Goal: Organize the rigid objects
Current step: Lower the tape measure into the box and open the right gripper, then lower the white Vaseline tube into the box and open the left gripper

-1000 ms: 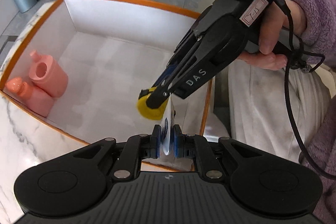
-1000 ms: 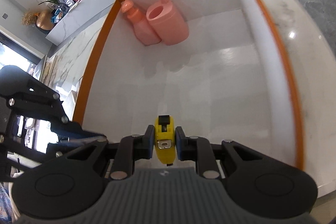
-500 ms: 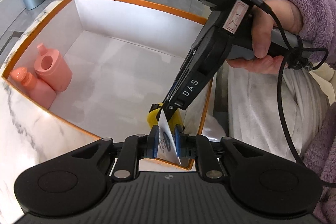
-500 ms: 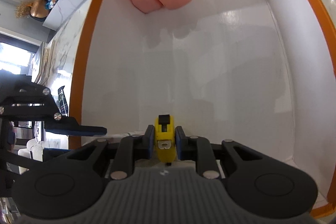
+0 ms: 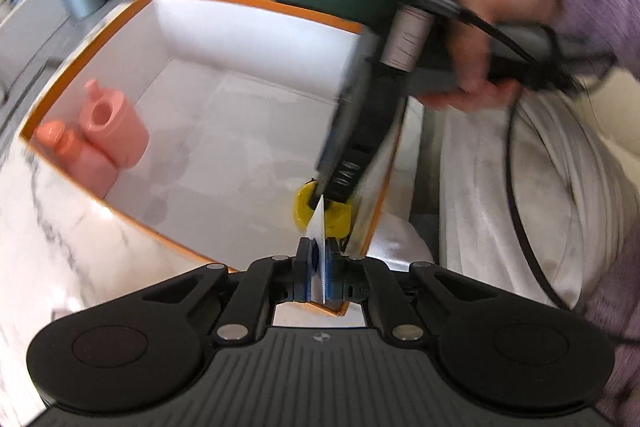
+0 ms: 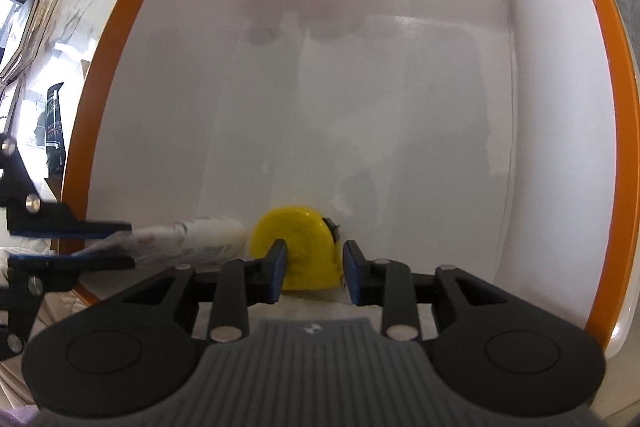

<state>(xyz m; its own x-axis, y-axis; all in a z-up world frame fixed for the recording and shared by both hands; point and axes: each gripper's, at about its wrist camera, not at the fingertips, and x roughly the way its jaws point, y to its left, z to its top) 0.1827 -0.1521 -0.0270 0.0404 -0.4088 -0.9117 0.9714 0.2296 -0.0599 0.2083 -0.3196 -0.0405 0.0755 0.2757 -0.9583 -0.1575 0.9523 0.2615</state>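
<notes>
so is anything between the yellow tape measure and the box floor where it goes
Nothing visible does: the yellow tape measure already lies in the white box, between the right gripper's just-opened jaws.

Over the orange-rimmed box (image 5: 256,3), the right gripper (image 6: 314,277) points steeply down, jaws just opening; the left gripper (image 5: 318,267) stays clamped.

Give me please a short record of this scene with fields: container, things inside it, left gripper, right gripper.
container: white box with orange rim
things inside it: two pink bottles in a far corner; yellow tape measure on the floor near the front wall
left gripper: shut on a thin white packet
right gripper: jaws have just been opening, pads clear of the tape measure between them
</notes>
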